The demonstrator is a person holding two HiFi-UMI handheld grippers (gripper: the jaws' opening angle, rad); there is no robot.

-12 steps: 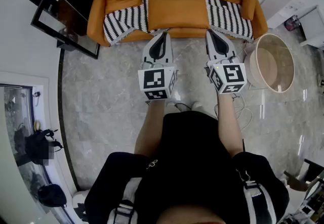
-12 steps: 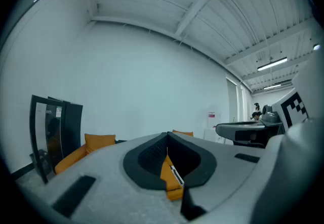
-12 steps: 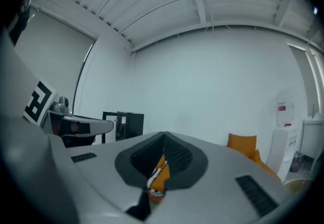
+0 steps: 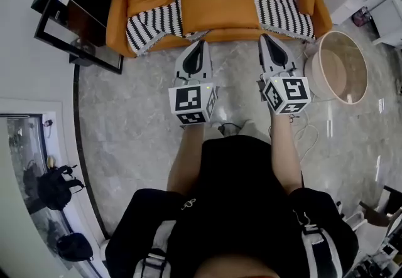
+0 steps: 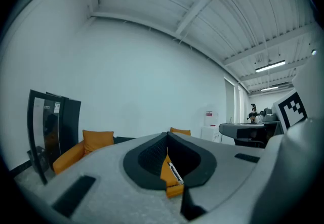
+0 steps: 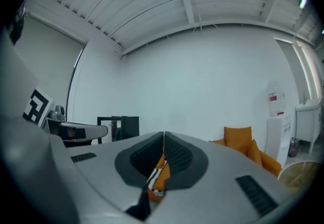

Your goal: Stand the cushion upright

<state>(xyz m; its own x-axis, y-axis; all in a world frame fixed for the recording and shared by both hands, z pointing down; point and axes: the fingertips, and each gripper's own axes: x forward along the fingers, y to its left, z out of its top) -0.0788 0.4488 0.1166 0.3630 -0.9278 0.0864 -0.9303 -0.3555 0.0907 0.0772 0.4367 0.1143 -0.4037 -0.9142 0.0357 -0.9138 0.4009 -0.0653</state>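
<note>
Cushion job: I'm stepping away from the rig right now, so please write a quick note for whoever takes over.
Left gripper: shut, empty, level, pointing at the sofa.
Right gripper: shut, empty, level, alongside the left one.
Cushion: lying flat in the middle of the seat, over the striped throw; neither gripper touches it.
Done: nothing yet.
Left: reach in, grip the cushion and stand it upright, probably against the backrest.

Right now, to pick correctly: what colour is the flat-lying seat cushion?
Plain orange cushion; clearest in the head view.
</note>
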